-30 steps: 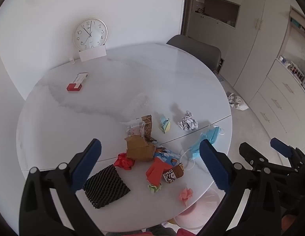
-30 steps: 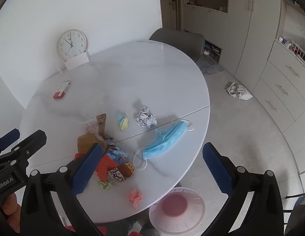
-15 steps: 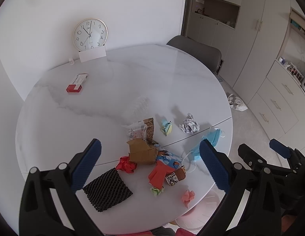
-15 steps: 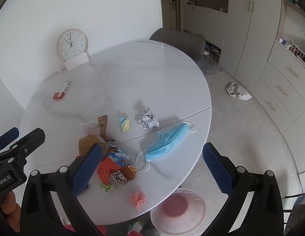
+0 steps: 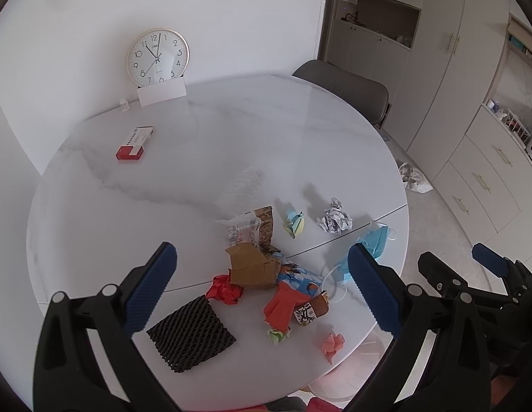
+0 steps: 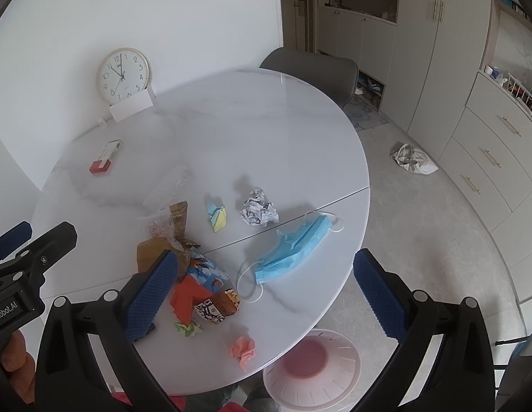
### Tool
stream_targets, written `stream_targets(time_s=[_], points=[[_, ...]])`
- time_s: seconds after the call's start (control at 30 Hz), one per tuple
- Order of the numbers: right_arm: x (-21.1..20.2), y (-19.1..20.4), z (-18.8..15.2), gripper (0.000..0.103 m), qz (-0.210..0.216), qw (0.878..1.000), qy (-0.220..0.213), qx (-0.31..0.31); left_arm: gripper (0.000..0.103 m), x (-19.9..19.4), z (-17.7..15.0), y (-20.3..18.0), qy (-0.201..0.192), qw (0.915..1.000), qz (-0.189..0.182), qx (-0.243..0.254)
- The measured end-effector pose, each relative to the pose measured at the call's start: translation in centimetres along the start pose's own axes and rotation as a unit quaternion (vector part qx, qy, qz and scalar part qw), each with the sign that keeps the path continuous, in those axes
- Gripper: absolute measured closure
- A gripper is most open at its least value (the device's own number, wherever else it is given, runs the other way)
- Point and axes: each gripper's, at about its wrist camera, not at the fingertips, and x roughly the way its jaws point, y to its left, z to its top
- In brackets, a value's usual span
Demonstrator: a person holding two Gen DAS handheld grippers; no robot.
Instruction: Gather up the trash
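Note:
Trash lies near the front edge of the round white table (image 5: 231, 144): a black foam net (image 5: 191, 338), a red paper ball (image 5: 224, 290), a torn cardboard piece (image 5: 252, 267), a crumpled white paper (image 6: 259, 212), a blue face mask (image 6: 293, 250), a pink paper ball (image 6: 243, 345) and several wrappers. My left gripper (image 5: 262, 288) is open and empty above the pile. My right gripper (image 6: 266, 295) is open and empty above the mask and the table's edge.
A pink-white bin (image 6: 312, 367) stands on the floor under the table's front edge. A clock (image 5: 157, 56), a white card and a red-white box (image 5: 134, 143) sit at the table's back. A grey chair (image 6: 312, 68) is behind. A bag (image 6: 411, 158) lies on the floor.
Both grippers have drawn back and up a little, so the trash looks slightly smaller and farther. Nothing on the table moved. Both grippers stayed open.

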Motion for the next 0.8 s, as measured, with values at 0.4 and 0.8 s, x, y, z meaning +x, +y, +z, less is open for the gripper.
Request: stream_targets(time_s=[0.4,0.8], points=[[0.0,0.3,0.0,0.002,-0.001,1.0,0.001,0.0,0.008,0.0,-0.1,0.2,0.0,1.0,0.0,-0.001],[0.0,0.5,-0.1,0.002,-0.004,1.0,0.001,0.0,0.008,0.1,-0.4,1.0,0.0,1.0,-0.002,-0.002]])
